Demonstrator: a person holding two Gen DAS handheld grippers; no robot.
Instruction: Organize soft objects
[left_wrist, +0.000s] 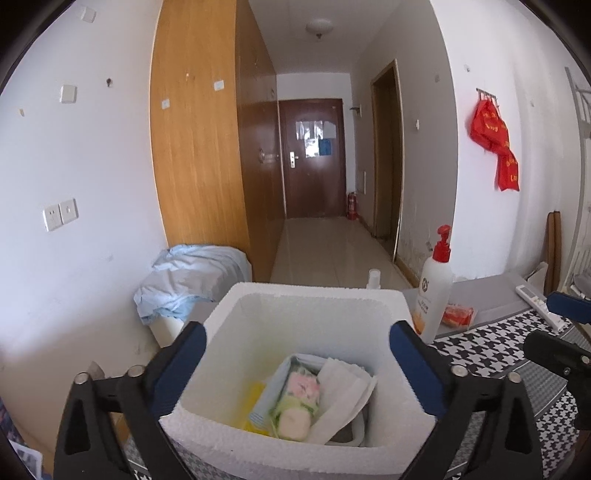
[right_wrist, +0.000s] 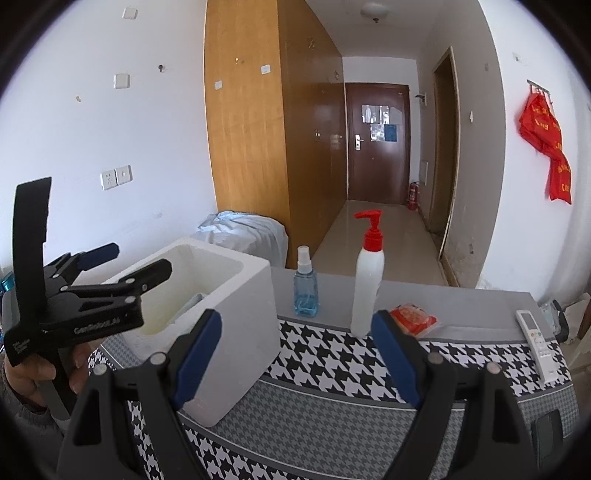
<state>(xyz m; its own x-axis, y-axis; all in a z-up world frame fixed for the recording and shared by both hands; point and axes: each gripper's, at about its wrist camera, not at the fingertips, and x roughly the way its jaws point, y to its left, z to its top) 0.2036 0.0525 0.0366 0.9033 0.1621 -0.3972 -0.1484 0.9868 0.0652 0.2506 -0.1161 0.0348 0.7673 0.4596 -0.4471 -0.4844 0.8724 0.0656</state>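
A white foam box (left_wrist: 299, 458) stands on the houndstooth cloth and also shows in the right wrist view (right_wrist: 236, 321). Inside it lie a floral soft packet (left_wrist: 295, 402), a folded white towel (left_wrist: 343, 391) and a yellow item (left_wrist: 253, 402). My left gripper (left_wrist: 295, 358) is open and empty, hovering above the box; it shows in the right wrist view (right_wrist: 142, 262). My right gripper (right_wrist: 295, 350) is open and empty above the cloth, right of the box. A red soft packet (right_wrist: 413, 317) lies behind the right finger, also seen in the left wrist view (left_wrist: 458, 315).
A white pump bottle with a red top (right_wrist: 367, 291) and a blue spray bottle (right_wrist: 306, 291) stand behind the cloth (right_wrist: 332, 369). A white remote (right_wrist: 537, 343) lies at the table's right. A bin under blue fabric (left_wrist: 192, 280) stands by the wardrobe.
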